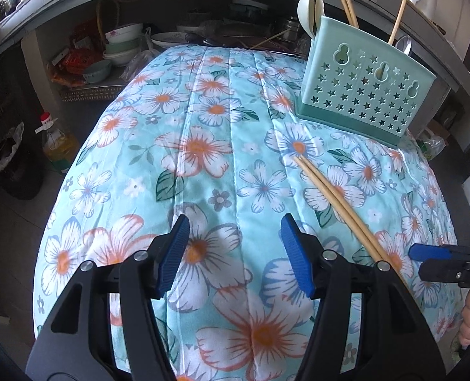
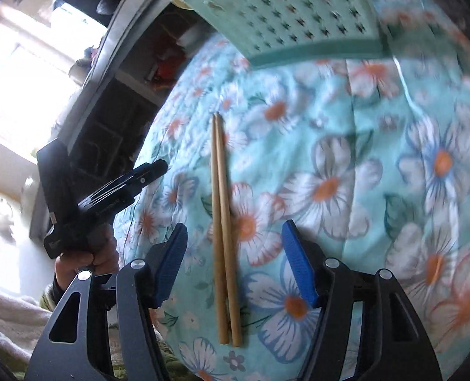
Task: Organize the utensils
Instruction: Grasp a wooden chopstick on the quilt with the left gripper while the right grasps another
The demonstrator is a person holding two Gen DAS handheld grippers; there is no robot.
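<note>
Right claw [image 2: 235,260] open, straddling loose chopstick pair [image 2: 223,222] on floral cloth [image 2: 346,174], pads clear. Left claw [image 1: 235,254] open, empty. Utensil holder [image 1: 358,85] at 1 o'clock.

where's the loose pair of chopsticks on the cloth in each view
Left wrist view: the chopsticks lie right of centre, running diagonally from below the utensil holder toward the lower right, outside the left gripper.
Right wrist view: the chopsticks lie at centre, nearly vertical, between the open jaws of the right gripper, not yet pinched.
Shared landmark: the pale green star-holed utensil holder.
</note>
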